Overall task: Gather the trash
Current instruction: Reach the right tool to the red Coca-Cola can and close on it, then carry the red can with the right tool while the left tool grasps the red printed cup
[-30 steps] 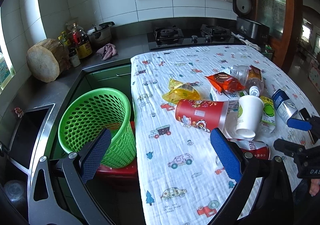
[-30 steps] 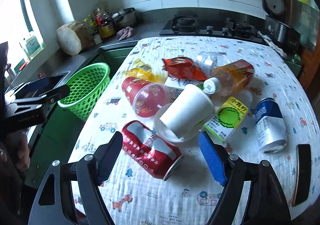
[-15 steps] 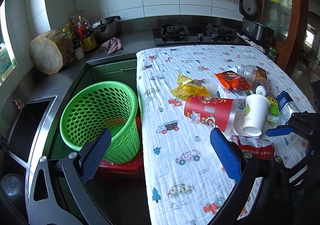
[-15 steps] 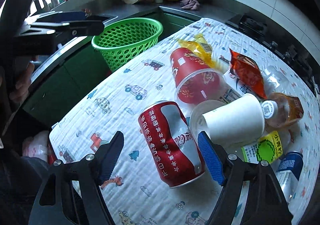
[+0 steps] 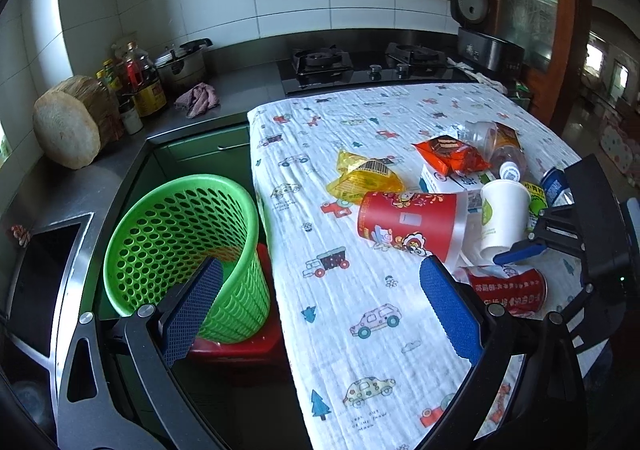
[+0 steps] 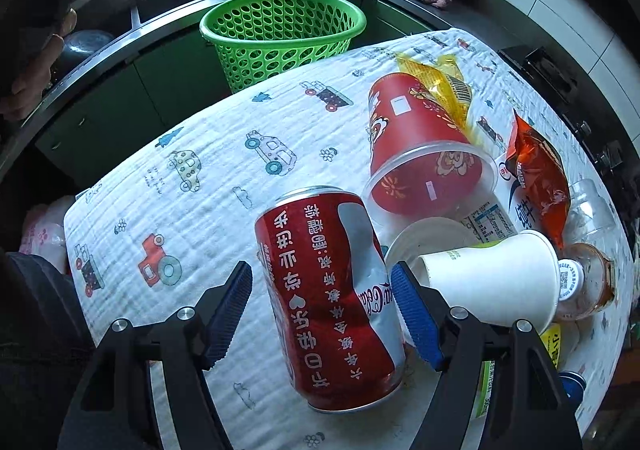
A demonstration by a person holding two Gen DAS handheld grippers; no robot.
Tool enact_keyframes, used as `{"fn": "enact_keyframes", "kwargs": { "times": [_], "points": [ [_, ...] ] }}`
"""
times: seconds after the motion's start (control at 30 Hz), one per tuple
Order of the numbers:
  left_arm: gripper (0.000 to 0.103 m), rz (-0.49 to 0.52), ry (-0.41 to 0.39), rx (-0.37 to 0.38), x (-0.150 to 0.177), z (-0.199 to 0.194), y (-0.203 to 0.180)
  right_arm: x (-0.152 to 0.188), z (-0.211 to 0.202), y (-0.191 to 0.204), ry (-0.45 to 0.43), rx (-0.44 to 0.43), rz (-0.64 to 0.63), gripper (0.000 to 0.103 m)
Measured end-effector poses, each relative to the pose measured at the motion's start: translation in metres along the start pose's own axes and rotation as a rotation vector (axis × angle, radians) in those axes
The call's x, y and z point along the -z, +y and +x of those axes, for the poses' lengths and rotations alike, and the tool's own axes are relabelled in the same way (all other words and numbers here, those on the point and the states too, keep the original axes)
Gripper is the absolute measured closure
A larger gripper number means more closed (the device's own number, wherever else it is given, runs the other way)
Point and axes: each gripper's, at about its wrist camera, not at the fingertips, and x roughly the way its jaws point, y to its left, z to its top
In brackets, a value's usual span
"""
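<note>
A dented red cola can (image 6: pixel 332 294) lies on the printed tablecloth (image 6: pixel 216 178). My right gripper (image 6: pixel 322 310) is open, its blue pads on either side of the can, not pressing it. The can also shows in the left wrist view (image 5: pixel 506 286). The green mesh basket (image 5: pixel 180 246) stands on a red stool left of the table, also in the right wrist view (image 6: pixel 282 30). My left gripper (image 5: pixel 320 306) is open and empty, hovering over the table's left edge and the basket.
Other trash lies piled: a red plastic cup (image 6: pixel 420 146), a white paper cup (image 6: pixel 496 278), a yellow wrapper (image 5: pixel 366 174), an orange wrapper (image 5: pixel 454 156), a bottle (image 5: pixel 498 148), a blue can (image 5: pixel 554 186). A sink (image 5: pixel 44 278) and stove (image 5: pixel 360 62) flank the counter.
My right gripper has swung down and closed in on the red can, which now sits between its pads. My left gripper has drifted slightly, still above the basket edge.
</note>
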Motion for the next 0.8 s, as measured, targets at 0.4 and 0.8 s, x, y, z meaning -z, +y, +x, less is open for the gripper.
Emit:
{"fn": "enact_keyframes", "kwargs": {
  "times": [0.4, 0.8],
  "points": [
    [0.008, 0.305, -0.020, 0.157, -0.007, 0.024, -0.022, 0.001, 0.008, 0.002, 0.001, -0.036, 0.057, 0.039],
    [0.014, 0.694, -0.025, 0.369, -0.026, 0.069, -0.041, 0.021, -0.014, 0.008, -0.043, -0.039, 0.321, 0.041]
  ]
}}
